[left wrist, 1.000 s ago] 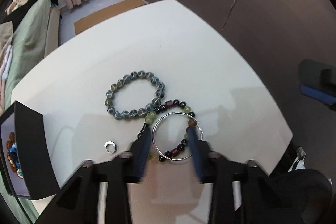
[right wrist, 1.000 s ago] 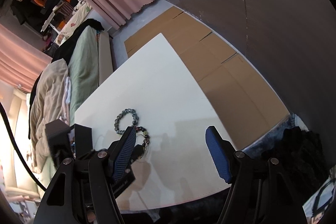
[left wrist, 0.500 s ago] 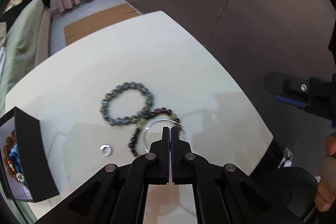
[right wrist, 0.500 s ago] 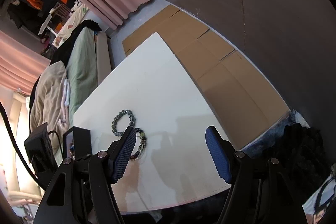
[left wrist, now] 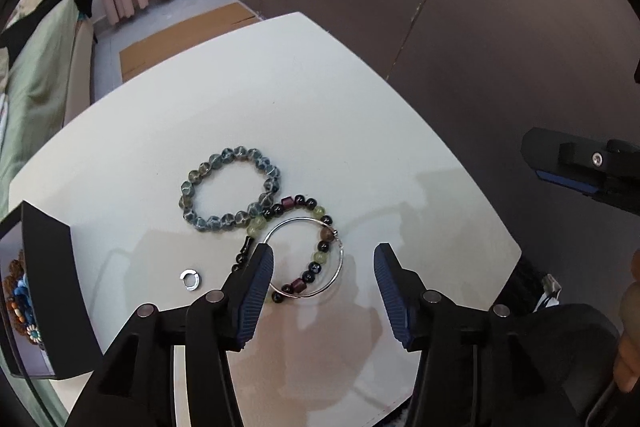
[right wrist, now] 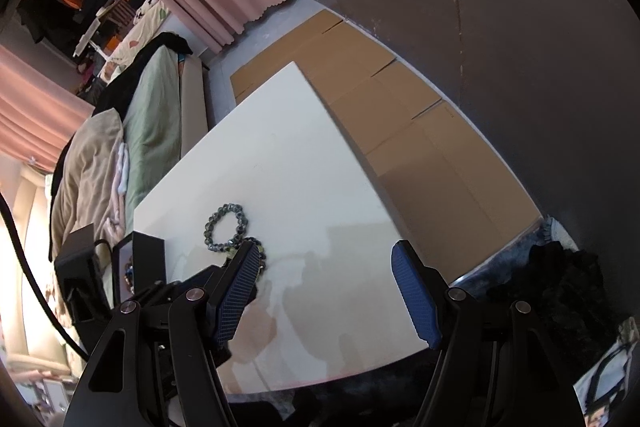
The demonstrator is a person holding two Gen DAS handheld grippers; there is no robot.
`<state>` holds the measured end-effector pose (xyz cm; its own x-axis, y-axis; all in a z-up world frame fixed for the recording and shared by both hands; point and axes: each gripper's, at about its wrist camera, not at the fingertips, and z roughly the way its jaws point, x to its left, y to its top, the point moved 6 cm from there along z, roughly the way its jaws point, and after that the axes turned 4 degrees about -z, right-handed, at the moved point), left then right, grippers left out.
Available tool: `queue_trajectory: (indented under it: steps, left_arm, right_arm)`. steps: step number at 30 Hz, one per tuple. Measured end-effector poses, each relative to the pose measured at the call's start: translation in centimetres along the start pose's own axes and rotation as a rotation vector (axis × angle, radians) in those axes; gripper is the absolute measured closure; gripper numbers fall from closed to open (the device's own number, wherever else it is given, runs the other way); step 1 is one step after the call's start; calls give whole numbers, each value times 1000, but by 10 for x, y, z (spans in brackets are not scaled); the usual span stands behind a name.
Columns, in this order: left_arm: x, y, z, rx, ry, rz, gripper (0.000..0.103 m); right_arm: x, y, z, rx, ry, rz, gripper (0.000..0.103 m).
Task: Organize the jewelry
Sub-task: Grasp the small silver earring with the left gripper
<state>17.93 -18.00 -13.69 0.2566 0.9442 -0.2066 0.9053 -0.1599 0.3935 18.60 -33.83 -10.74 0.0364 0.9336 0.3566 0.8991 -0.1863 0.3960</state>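
Note:
On the white table [left wrist: 240,99] lie a grey-blue beaded bracelet [left wrist: 230,189], a dark and green beaded bracelet [left wrist: 316,259] and a thin silver bangle [left wrist: 340,259] resting over it. A small silver ring [left wrist: 191,279] lies to their left. My left gripper [left wrist: 324,267] is open and empty, hovering over the bangle. My right gripper [right wrist: 326,267] is open and empty, off the table's right side; the grey-blue bracelet [right wrist: 226,231] shows beyond its left finger. A black jewelry box [left wrist: 44,283] at the left holds several beaded pieces.
The black box also shows in the right wrist view [right wrist: 144,259]. A bed with green bedding [right wrist: 152,131] stands beyond the table. Cardboard sheets [right wrist: 400,115] cover the floor by the dark wall. The right gripper's body [left wrist: 580,167] hangs at the table's right edge.
My left gripper was closing over the bangle, shut half a second ago, and now stands wide open with the bangle still on the table. The right gripper stayed open.

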Motion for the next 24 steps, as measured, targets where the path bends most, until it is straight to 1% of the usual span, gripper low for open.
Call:
queue_trajectory:
  steps: [2,4,8,9,10,11,12,13,14,15,16,21,24]
  left_arm:
    - [-2,-1,0,-9,9,10,49]
    - [-3,-3,1,-16,40,21,49]
    - [-7,-6,7,-11,66,58,51]
    - [-6,-7,9,-6,79,65,56]
    - [-5,-9,12,1,92,72,69]
    - [-4,-11,15,13,99,77,76]
    - [-4,-12,17,26,105,77,88]
    - [-3,-13,17,27,108,78,92]
    - [-2,-12,15,13,113,85,94]
    - [-2,-12,10,-5,115,93,99]
    - [-1,-11,8,-15,113,93,101]
    - [13,-7,-19,-76,85,41,101]
    - [24,-5,-31,-98,67,2,102]
  right_arm:
    - [-7,0,-3,-6,-4,8,34]
    - [-15,0,-3,-5,-12,24,34]
    - [-29,0,-2,9,-33,44,34]
    - [-30,0,-1,13,-36,44,34]
    - [-31,0,0,19,-39,40,34]
    - [-31,0,1,23,-40,33,34]
    - [-30,-1,1,25,-40,29,34]
    - [-28,-1,2,31,-40,20,34]
    - [-27,-2,3,34,-39,14,34]
    - [-26,-2,3,35,-38,10,34]
    - [-24,-3,4,36,-37,5,34]
    - [-17,-5,11,54,-19,-5,34]
    - [-8,-6,14,59,5,-10,34]
